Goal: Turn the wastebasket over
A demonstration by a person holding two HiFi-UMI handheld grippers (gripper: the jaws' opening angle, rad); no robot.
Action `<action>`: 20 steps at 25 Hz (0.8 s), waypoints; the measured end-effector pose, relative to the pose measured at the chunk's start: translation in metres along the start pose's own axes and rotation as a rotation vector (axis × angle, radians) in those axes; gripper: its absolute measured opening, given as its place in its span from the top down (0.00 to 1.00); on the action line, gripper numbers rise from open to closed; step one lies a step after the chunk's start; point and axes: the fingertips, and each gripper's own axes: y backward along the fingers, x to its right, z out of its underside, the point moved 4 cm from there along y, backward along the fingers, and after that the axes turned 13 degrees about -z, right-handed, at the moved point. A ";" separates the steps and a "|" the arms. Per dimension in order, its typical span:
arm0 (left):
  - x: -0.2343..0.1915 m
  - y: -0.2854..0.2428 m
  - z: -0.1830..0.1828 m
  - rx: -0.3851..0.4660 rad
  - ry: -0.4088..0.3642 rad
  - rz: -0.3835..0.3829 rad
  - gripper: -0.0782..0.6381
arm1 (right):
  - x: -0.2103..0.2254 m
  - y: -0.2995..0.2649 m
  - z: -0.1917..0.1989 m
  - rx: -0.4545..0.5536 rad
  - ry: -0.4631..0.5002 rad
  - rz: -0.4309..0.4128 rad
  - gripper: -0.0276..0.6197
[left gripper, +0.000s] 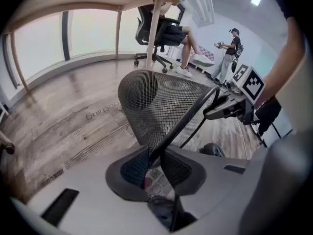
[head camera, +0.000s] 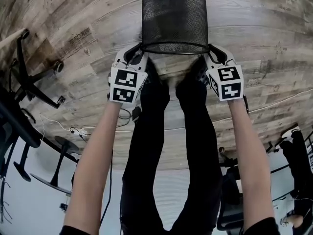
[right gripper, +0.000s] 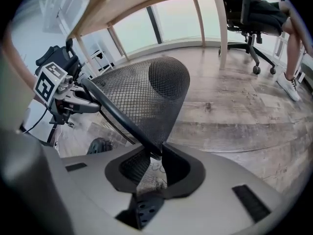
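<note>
A black wire-mesh wastebasket (head camera: 173,13) is held above the wooden floor, its open rim (head camera: 175,48) towards me and its closed base pointing away and down. My left gripper (head camera: 139,50) grips the rim's left side. My right gripper (head camera: 212,50) grips the rim's right side. In the left gripper view the rim and mesh wall (left gripper: 161,106) run in between the left gripper's (left gripper: 157,155) pads. In the right gripper view the basket (right gripper: 142,97) sits the same way in the right gripper (right gripper: 155,155). The basket's far end is cut off in the head view.
My own legs in black trousers (head camera: 161,131) stand just under the basket. An office chair base (head camera: 34,82) is at the left, with cables (head camera: 73,129) on the floor. A wooden table leg (left gripper: 152,33), a seated person (left gripper: 173,33) and a standing person (left gripper: 231,48) lie beyond.
</note>
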 end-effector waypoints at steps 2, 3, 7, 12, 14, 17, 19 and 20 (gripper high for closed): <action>0.003 -0.002 0.004 -0.006 -0.013 0.004 0.78 | 0.002 -0.003 0.005 -0.005 -0.004 -0.002 0.82; 0.005 -0.003 0.006 -0.009 -0.020 0.005 0.78 | 0.003 -0.004 0.007 -0.006 -0.006 -0.001 0.82; 0.010 -0.007 0.013 -0.020 -0.038 0.009 0.78 | 0.006 -0.006 0.011 -0.004 -0.006 0.004 0.81; 0.013 -0.012 0.020 -0.036 -0.050 0.018 0.78 | 0.007 -0.009 0.016 -0.016 0.010 0.003 0.81; 0.014 -0.015 0.024 -0.043 -0.052 0.019 0.77 | 0.008 -0.012 0.019 -0.021 0.014 0.006 0.81; 0.016 -0.018 0.027 -0.048 -0.065 0.022 0.77 | 0.010 -0.015 0.024 -0.024 0.004 0.019 0.81; 0.017 -0.019 0.029 -0.050 -0.074 0.027 0.77 | 0.010 -0.017 0.026 -0.020 -0.009 0.023 0.81; 0.017 -0.020 0.030 -0.052 -0.077 0.029 0.77 | 0.010 -0.018 0.027 -0.019 -0.011 0.023 0.80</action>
